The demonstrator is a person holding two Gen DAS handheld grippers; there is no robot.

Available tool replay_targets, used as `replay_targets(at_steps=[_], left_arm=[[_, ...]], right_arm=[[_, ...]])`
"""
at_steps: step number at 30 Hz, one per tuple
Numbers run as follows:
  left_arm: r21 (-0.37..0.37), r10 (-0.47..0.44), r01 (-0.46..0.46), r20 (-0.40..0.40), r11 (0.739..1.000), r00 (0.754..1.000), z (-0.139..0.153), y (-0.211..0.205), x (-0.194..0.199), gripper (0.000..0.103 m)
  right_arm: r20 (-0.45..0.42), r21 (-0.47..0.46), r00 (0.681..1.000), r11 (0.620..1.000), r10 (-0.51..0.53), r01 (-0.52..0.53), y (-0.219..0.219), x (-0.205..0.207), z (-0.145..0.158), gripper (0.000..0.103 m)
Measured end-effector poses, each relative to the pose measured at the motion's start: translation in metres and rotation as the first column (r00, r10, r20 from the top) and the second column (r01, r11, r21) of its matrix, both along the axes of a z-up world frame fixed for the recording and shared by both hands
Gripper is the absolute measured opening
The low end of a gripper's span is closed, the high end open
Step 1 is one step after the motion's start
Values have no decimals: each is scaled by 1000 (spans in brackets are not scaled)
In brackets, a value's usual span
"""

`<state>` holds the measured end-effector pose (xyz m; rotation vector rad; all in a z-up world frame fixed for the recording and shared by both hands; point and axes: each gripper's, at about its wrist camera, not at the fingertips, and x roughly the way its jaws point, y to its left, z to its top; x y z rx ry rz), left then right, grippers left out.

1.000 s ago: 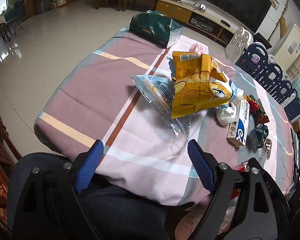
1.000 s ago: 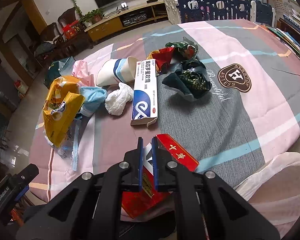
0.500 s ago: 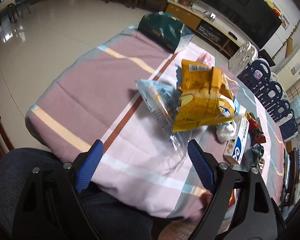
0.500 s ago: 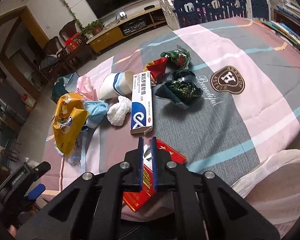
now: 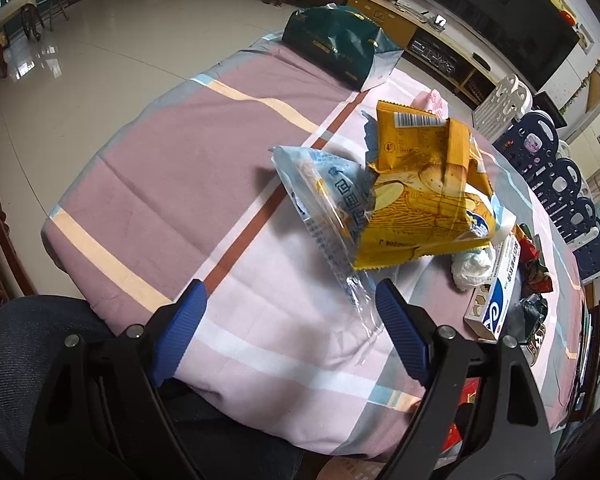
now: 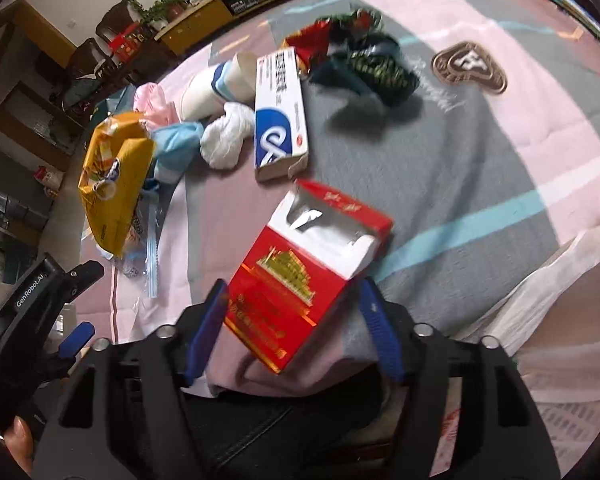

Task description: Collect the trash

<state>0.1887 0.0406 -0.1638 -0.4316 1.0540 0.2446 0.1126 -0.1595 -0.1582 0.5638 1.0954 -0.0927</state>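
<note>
Here is a table draped in a striped cloth (image 5: pixel 172 184) of mauve, pink and grey bands, with a brown crest patch (image 6: pixel 469 67) showing on the grey part in the right wrist view. Around it lies a glossy tiled floor (image 5: pixel 80 60), a long low yellow cabinet (image 5: pixel 432 40) under a dark screen, and a row of navy and white plastic fence panels (image 5: pixel 556 176) along the far side.

The left gripper (image 5: pixel 288 332) hangs released at the near edge, blue pads wide apart with nothing between them. Just beyond it lies a clear and blue plastic wrapper (image 5: pixel 332 216), overlapped by a crumpled yellow snack bag (image 5: pixel 424 208). A dark green gift bag (image 5: pixel 340 48) stands at the far corner.

The right gripper (image 6: pixel 292 320) is spread open too, with an open-topped red and white cigarette box (image 6: pixel 304 276) between its fingers at the near edge; the frame is smeared, so whether either pad touches the box cannot be told. Past it lies a white and blue carton (image 6: pixel 280 116), a white crumpled tissue (image 6: pixel 226 140) touching its left side, a white paper cup with blue stripes (image 6: pixel 220 84) on its side, and dark green and red foil wrappers (image 6: pixel 364 56) bunched toward the far edge.

A pale plastic bag (image 6: pixel 572 280) is cut off at lower right, and the print on the carton is unreadable.
</note>
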Motion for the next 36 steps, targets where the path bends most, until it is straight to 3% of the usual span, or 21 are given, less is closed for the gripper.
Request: replay_targets(at_steps=[3, 7, 9, 14, 17, 22, 28, 31, 35, 36], left_arm=[[-26, 11, -11, 9, 1000, 1000, 0, 4, -1, 86], [-100, 84, -78, 54, 992, 995, 2, 19, -9, 87], [-125, 111, -104, 52, 987, 992, 0, 24, -9, 87], [-104, 111, -106, 43, 989, 993, -2, 23, -6, 87], [-126, 159, -151, 51, 980, 986, -3, 32, -8, 87], [-197, 249, -243, 5, 950, 969, -16, 47, -9, 87], [-134, 190, -193, -35, 972, 981, -27, 35, 7, 87], [-125, 101, -106, -47, 986, 994, -33, 24, 16, 85], [-16, -20, 19, -61, 1000, 998, -33, -4, 24, 85], [2, -46, 46, -68, 999, 997, -34, -10, 26, 81]], right_arm=[[-6, -19, 1000, 999, 29, -29, 12, 7, -2, 74], [14, -121, 999, 992, 44, -42, 22, 17, -1, 74], [18, -153, 998, 986, 68, -65, 26, 23, -1, 67], [42, -273, 990, 955, 135, -119, 32, 29, 4, 61], [40, -322, 993, 942, 109, -91, 20, 29, 7, 61], [58, -274, 996, 961, 61, -43, -2, 24, 10, 61], [60, -228, 997, 973, 54, -39, -7, 17, 6, 61], [65, -210, 997, 977, 50, -35, -8, 12, 6, 61], [68, -194, 996, 980, 50, -36, -10, 9, 4, 61], [69, -191, 996, 981, 51, -37, -10, 9, 3, 61]])
